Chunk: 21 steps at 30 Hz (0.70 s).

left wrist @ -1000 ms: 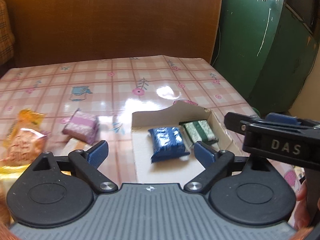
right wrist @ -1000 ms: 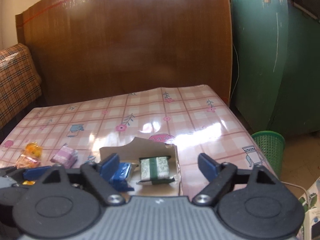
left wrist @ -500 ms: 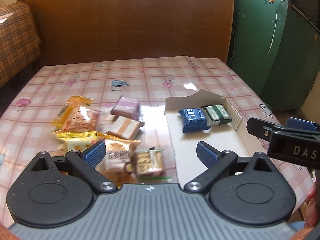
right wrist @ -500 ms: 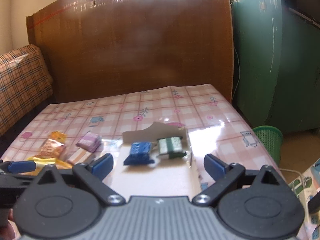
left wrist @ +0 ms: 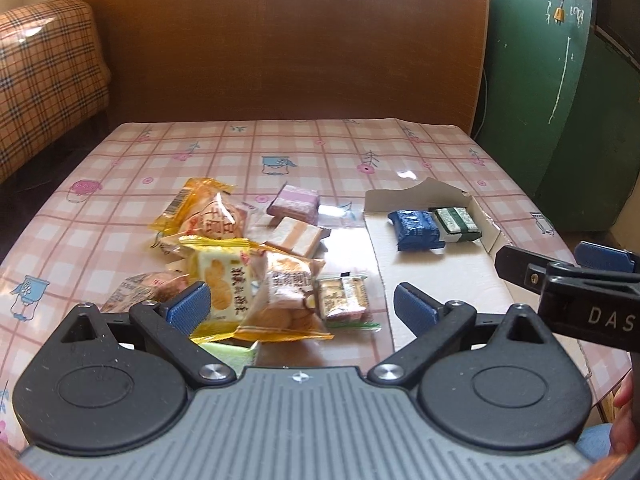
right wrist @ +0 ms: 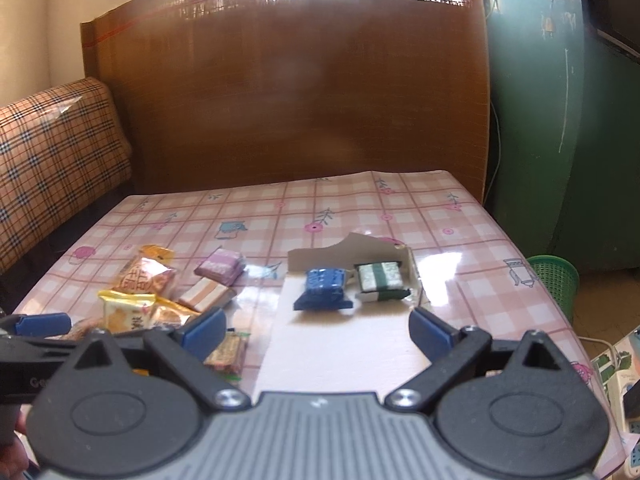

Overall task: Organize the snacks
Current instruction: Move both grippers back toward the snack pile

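Blue packet and green packet lie in the cardboard tray, beyond the wide-open, empty right gripper; left gripper, spread empty, hovers above loose snack packets.

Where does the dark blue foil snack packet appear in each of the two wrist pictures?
Left wrist: the dark blue foil snack packet lies right of centre, inside the open white cardboard box.
Right wrist: the same packet lies near the centre, in that box.
Shared landmark: the green-and-white wrapped snack lies close on its right in both.
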{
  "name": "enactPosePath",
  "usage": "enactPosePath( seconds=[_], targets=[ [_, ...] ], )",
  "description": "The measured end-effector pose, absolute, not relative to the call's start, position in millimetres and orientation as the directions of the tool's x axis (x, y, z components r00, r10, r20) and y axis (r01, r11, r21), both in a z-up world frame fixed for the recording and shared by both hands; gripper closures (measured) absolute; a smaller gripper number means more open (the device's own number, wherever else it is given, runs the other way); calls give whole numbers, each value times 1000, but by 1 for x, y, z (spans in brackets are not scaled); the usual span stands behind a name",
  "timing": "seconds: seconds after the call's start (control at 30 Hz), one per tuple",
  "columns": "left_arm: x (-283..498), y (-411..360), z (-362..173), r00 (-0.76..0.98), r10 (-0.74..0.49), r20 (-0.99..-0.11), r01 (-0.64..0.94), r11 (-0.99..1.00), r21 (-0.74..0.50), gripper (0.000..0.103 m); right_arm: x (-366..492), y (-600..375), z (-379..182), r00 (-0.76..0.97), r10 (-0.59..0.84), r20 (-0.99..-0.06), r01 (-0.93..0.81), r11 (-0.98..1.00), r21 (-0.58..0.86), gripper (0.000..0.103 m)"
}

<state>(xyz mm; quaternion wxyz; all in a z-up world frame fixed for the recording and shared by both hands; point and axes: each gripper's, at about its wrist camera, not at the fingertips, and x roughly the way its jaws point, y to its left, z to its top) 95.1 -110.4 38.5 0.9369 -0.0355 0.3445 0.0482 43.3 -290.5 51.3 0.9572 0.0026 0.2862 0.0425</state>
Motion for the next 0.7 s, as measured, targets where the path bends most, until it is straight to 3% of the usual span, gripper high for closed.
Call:
enactPosePath(
  seconds=[0.7],
  targets=[
    [67,-73,37,757,159,-633,-219,976,-17,0,40,-243,44,825,145,-546,-165,986,13,5]
  ],
)
